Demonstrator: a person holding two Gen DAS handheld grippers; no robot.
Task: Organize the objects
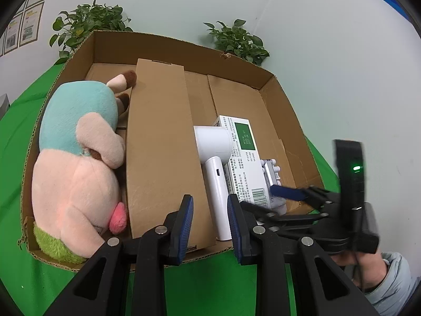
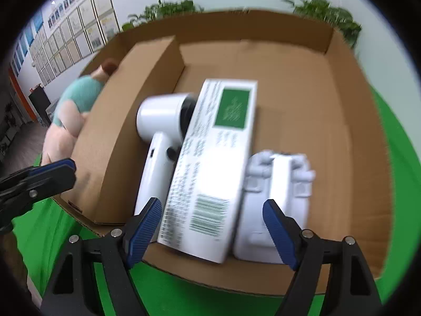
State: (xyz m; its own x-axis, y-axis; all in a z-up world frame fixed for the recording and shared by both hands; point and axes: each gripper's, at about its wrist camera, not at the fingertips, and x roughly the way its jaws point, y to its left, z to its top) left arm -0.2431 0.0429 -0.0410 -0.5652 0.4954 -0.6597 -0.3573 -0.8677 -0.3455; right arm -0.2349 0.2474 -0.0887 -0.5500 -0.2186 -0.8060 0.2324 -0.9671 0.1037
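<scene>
Inside the box (image 1: pixel 276 84), right of a divider (image 1: pixel 160 142), lie a dryer (image 1: pixel 214 158), carton (image 2: pixel 210 163) and white gadget (image 2: pixel 279 184); plush (image 1: pixel 79 158) at 9 o'clock. Left gripper (image 1: pixel 210 226) and right gripper (image 2: pixel 213 226) hover, jaws released.

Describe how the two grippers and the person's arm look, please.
Both grippers, left gripper and right gripper, have black plastic linkages with silver rivets and blue ribbed pads on the jaws. A green light glows on the right one's black body. The sleeve is light grey-blue.
</scene>
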